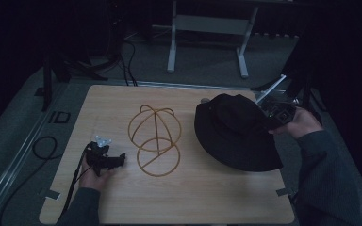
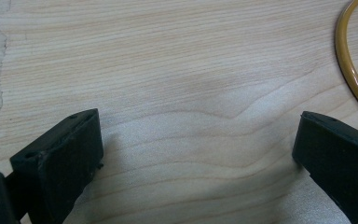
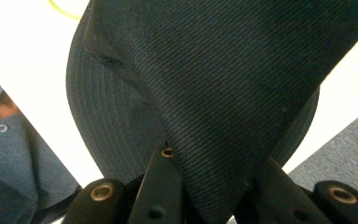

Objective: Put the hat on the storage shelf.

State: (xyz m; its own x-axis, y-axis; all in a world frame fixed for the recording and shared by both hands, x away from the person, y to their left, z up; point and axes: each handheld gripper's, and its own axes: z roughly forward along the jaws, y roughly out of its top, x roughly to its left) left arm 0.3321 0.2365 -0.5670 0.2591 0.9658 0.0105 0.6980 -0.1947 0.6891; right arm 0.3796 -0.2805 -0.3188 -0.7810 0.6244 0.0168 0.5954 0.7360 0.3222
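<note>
Black hat (image 3: 223,84) right up close, its crown fabric pinched in the right tongs (image 3: 214,186); it's at the right side of the desk (image 1: 207,197), brim sagging onto the wood; wire hat stand (image 1: 154,139) just beside it; left tongs (image 2: 196,158) spread wide, low over bare desk.

The high view looks down from above the near edge of the table (image 1: 207,197) and faces forward, far enough to take in the whole top and the floor behind it. The left gripper view sits very close to the wood, left of the wire hat stand (image 2: 352,70), and looks across the table toward it. The right gripper view is pressed up close to the black hat (image 3: 223,79), right of the stand. All three share the stand
</note>
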